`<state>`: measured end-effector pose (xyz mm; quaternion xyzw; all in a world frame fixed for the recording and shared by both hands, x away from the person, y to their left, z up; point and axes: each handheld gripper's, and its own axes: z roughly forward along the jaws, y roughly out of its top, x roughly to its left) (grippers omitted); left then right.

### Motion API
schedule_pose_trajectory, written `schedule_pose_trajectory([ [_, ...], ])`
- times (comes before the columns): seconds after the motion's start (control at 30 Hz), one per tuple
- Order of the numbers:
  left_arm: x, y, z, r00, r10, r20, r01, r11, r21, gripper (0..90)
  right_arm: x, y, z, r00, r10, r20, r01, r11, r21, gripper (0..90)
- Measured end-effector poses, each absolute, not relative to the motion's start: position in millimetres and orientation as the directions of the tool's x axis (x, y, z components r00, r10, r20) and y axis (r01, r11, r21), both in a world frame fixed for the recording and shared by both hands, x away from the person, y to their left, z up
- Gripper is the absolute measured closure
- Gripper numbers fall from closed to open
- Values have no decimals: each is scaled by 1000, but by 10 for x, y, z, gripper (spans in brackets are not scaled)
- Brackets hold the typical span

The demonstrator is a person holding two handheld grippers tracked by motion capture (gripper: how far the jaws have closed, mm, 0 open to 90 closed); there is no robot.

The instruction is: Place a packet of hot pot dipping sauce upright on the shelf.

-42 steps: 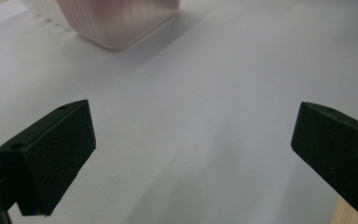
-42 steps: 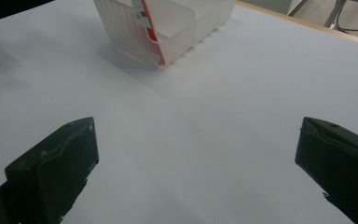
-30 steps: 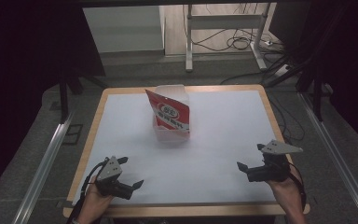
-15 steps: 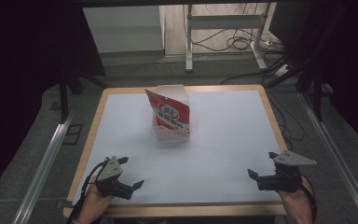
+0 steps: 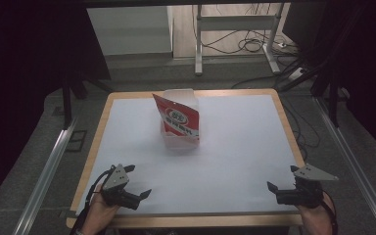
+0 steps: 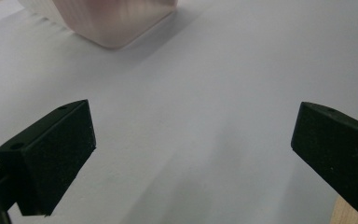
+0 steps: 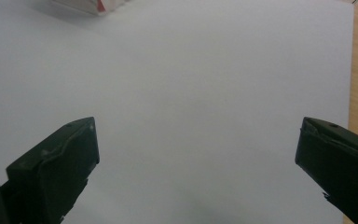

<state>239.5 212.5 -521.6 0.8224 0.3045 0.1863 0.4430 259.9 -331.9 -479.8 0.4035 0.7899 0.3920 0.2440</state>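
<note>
- The red-and-white snack pouch [image 5: 178, 119] leans upright against a translucent plastic container [image 5: 181, 98], the two touching, on the white table surface [image 5: 235, 147] toward its far middle.
- From the left gripper [image 5: 139, 182], at the near left corner, the pouch and container lie well ahead and off to its right, well apart from it.
- From the right gripper [image 5: 280, 179], at the near right corner, they lie well ahead and off to its left, also well apart.
- Both grippers are released: each set of black jaws stands wide apart with nothing between them, bare white surface showing in the gap in both gripper views.
- In the left gripper view the container's rounded lower corner [image 6: 116, 23] sits at the top edge, cut off by the frame; the pouch cannot be made out there.
- In the right gripper view a red-and-white sliver of the pouch [image 7: 91, 5] is cut off at the top left.
- The print on the pouch is too small to read in the high view.
- The wooden table rim [image 5: 196, 219] runs just beneath both grippers; the hands holding them are partly cut off by the bottom of the high view.
</note>
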Motion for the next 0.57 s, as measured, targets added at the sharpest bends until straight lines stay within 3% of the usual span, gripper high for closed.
schedule_pose_trajectory([
  [0.57,2398,2118,-5215,746,665,40,335,-426,840,0,2650,-3411,-4982,-527,849,-44,512,358,780,0],
])
